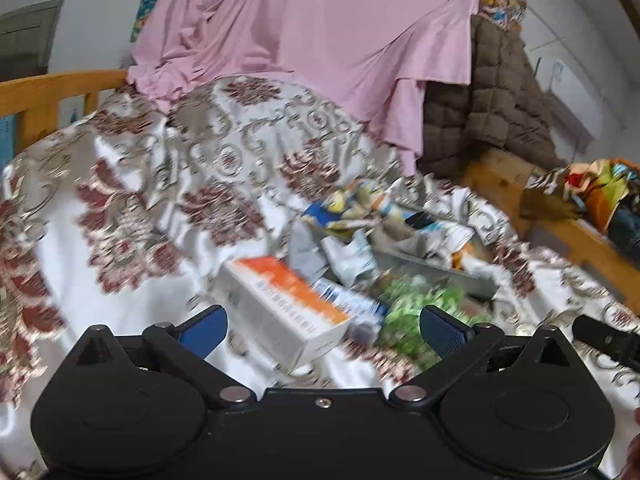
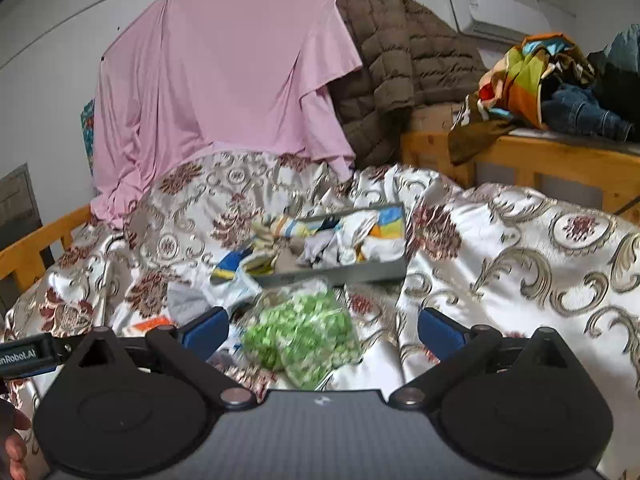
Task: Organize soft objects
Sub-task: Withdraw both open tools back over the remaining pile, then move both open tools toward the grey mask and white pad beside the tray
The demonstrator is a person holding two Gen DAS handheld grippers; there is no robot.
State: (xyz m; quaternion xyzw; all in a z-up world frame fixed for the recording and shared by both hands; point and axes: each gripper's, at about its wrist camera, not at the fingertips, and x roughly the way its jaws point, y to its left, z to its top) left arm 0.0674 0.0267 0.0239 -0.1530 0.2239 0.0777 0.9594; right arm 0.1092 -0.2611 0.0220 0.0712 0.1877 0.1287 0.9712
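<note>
A grey tray [image 2: 372, 274] lies on the floral bedspread [image 2: 500, 248], filled with several crumpled soft pieces in white, blue and yellow [image 2: 340, 236]. More such pieces [image 1: 352, 216] spill out beside it. A clear bag of green bits [image 2: 304, 332] lies in front of the tray, just ahead of my right gripper [image 2: 322, 330], which stands open with nothing held. My left gripper [image 1: 322, 330] is open too, hovering over a white and orange box [image 1: 284, 304] with the green bag [image 1: 416, 312] to its right.
A pink sheet [image 2: 224, 80] hangs at the head of the bed, a brown quilted coat [image 2: 404, 64] beside it. Wooden bed rails [image 1: 60, 84] run along both sides. Colourful cloth and jeans [image 2: 560, 88] are piled on the right wooden ledge. A small blue-labelled box [image 1: 348, 300] lies by the orange one.
</note>
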